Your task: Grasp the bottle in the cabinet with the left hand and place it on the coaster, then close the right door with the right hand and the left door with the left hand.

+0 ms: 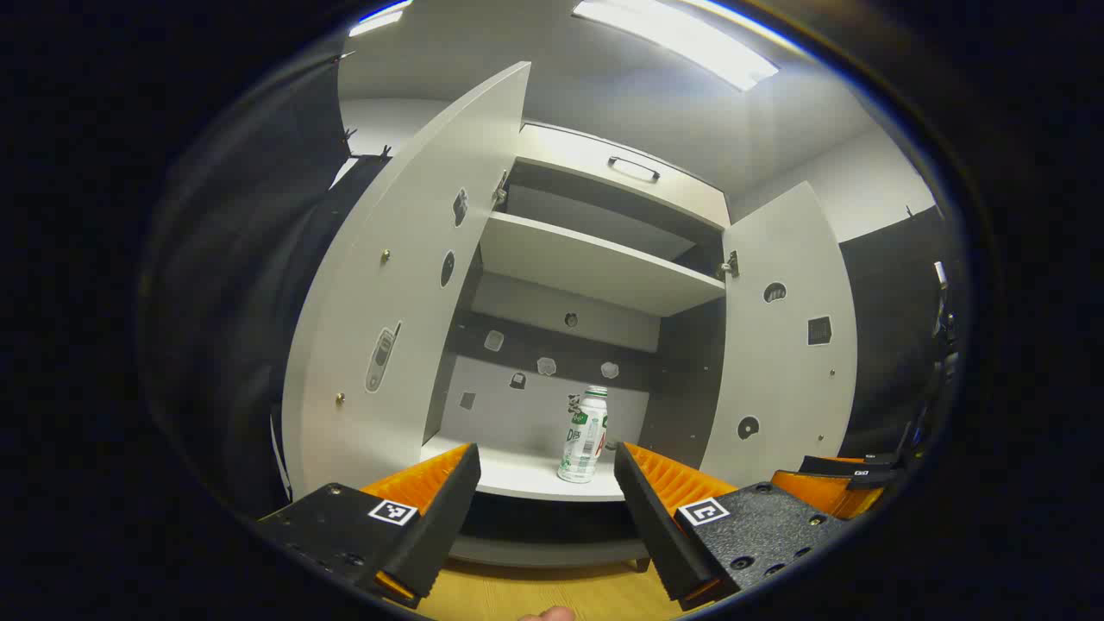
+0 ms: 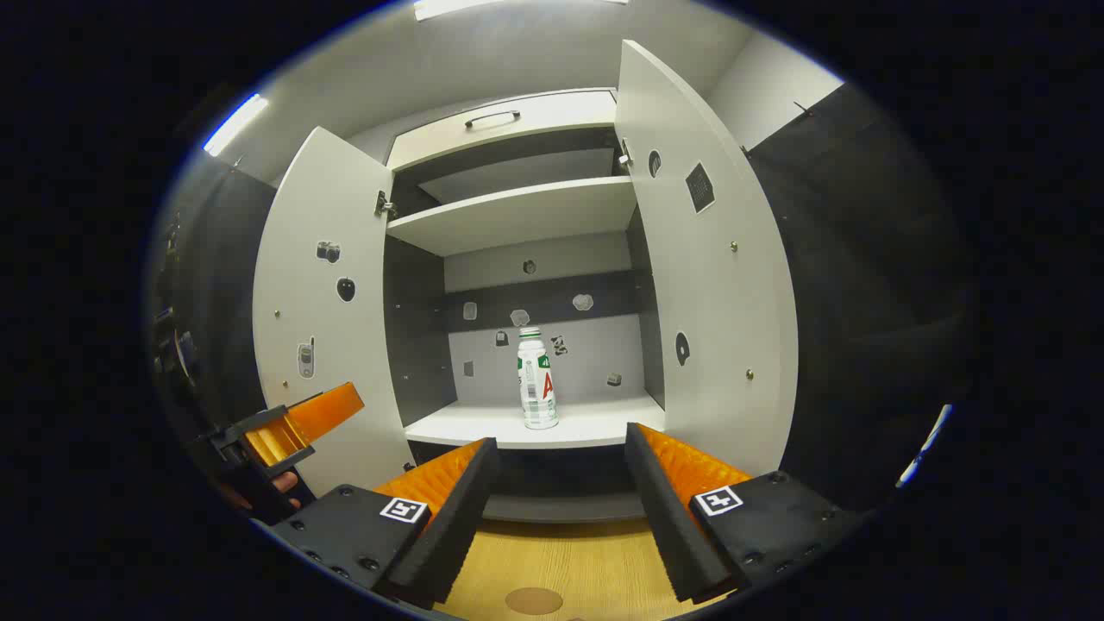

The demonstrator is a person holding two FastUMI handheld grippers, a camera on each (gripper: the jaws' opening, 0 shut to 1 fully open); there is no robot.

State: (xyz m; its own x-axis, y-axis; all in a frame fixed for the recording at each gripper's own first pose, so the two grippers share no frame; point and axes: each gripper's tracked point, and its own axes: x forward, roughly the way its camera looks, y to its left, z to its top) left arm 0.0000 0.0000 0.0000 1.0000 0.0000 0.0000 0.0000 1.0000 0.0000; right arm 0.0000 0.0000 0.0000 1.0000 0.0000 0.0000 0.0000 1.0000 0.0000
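One cabinet (image 2: 517,216) stands at the back of the wooden table (image 2: 552,561), and both of its two doors hang open: the left door (image 2: 323,293) and the right door (image 2: 707,276), each swung outward from the cabinet's sides. Inside are two shelves; one bottle (image 2: 536,379) stands upright on the lower shelf (image 2: 483,429), near the middle of the cabinet and toward the front edge. The upper shelf (image 2: 517,216) carries nothing. Above the cabinet's opening sits one drawer front with a single handle (image 2: 492,118).

One round coaster (image 2: 533,600) lies on the table in front of the cabinet, well apart from the bottle.

The left gripper (image 1: 548,509) faces the cabinet with its fingers spread wide, gripping nothing, the bottle (image 1: 585,435) showing between them farther off. The right gripper (image 2: 561,509) also faces the cabinet, fingers wide and holding nothing.
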